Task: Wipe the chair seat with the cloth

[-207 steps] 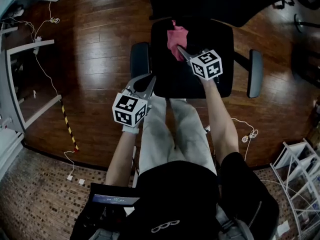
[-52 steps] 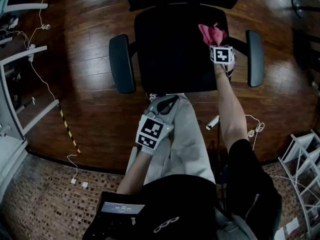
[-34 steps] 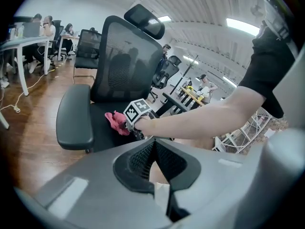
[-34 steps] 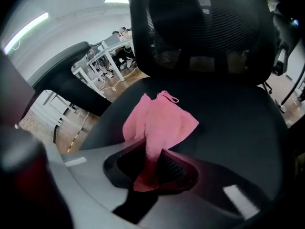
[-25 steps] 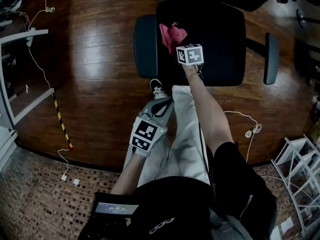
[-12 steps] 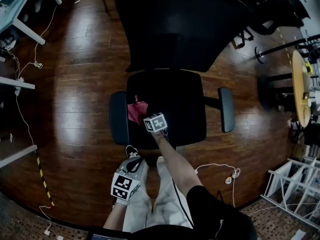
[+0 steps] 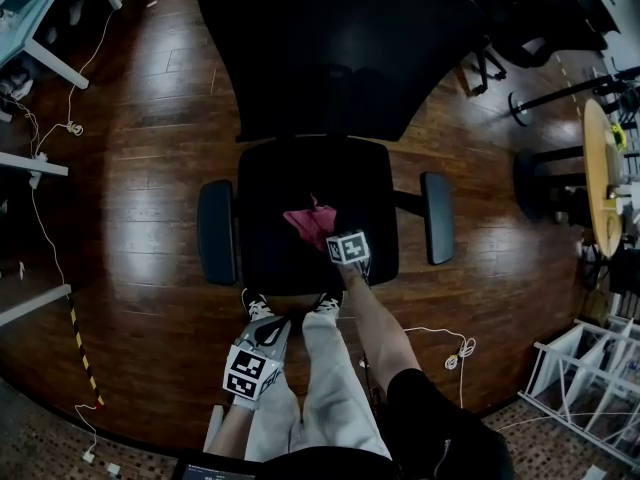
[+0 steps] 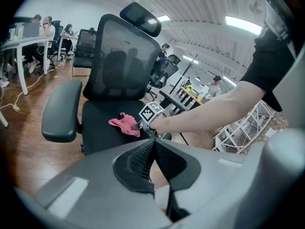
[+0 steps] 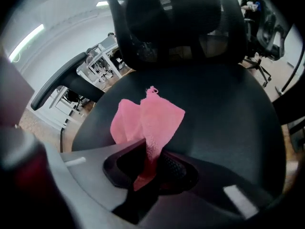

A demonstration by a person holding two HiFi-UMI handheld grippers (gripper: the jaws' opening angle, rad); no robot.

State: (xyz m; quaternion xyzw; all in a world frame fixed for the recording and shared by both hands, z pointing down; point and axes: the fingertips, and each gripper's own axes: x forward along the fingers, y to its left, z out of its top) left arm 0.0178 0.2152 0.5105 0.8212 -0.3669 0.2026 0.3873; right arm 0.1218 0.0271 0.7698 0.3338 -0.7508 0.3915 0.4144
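The black chair seat [image 7: 300, 183] [image 8: 102, 123] [image 9: 224, 113] lies below me with its front edge at my knees. A pink cloth [image 7: 311, 224] [image 8: 125, 126] [image 9: 148, 119] rests crumpled on the seat's front middle. My right gripper [image 7: 333, 238] [image 9: 147, 159] is shut on the cloth's near corner, so the rest fans out ahead of the jaws. My left gripper [image 7: 267, 331] [image 8: 153, 143] hangs over my left leg, short of the seat, jaws shut on nothing.
Armrests [image 7: 216, 233] [image 7: 437, 218] flank the seat and the tall mesh backrest [image 7: 330, 48] rises behind it. A white cable [image 7: 452, 353] lies on the wood floor at right. A round table [image 7: 600, 168] and a white rack [image 7: 590, 393] stand further right, desk legs [image 7: 30, 168] at left.
The right gripper has dragged the cloth rightward across the seat, from the left edge to the front middle. The left gripper has stayed by my leg.
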